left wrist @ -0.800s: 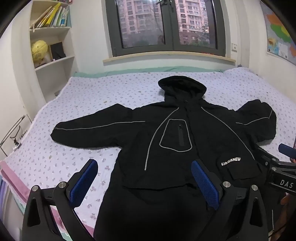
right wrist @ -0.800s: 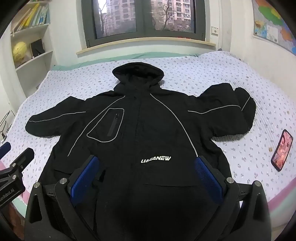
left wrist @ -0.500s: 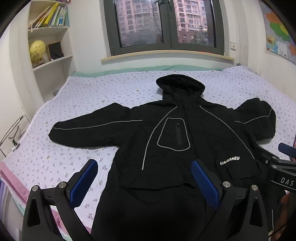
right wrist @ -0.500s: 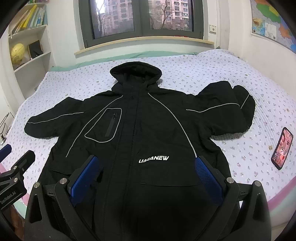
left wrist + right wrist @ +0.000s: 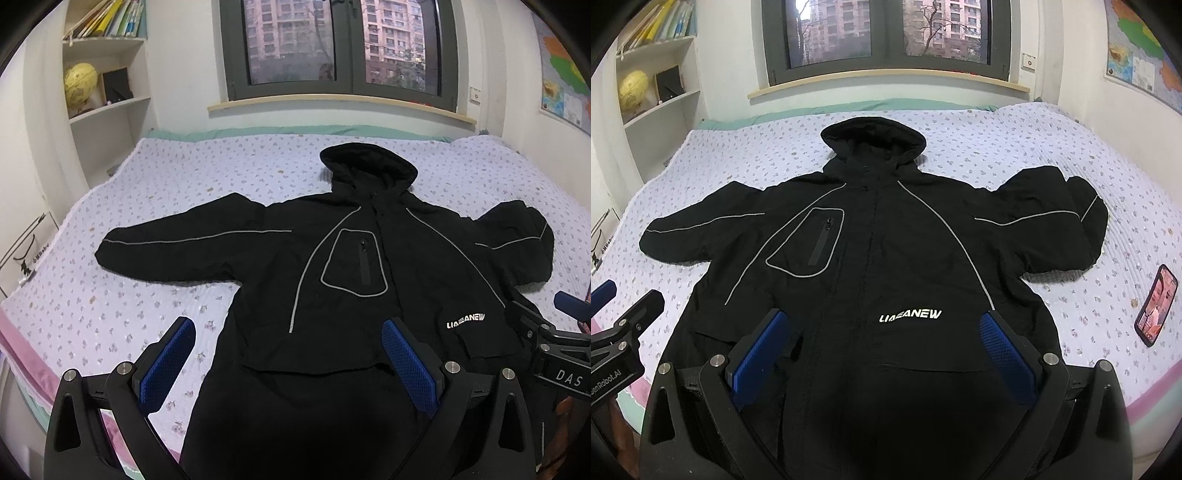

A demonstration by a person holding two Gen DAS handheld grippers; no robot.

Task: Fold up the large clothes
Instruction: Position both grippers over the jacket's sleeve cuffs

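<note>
Meanwhile, little has changed over the last second: both views have drifted slightly nearer the black hooded jacket [image 5: 871, 266], which stays spread flat, front up, on the floral-sheeted bed [image 5: 122, 306], so no fold has begun. On the far left, the wall shelves [image 5: 110, 107] hold leaning books, a yellow globe [image 5: 80, 82] and a small dark frame. The left gripper [image 5: 284, 354] hovers over the jacket's near-left hem, jaws spread wide, empty. The right gripper [image 5: 886, 350] hangs over the near hem, also wide and empty. A phone [image 5: 1156, 304] lies on the bed's right.
</note>
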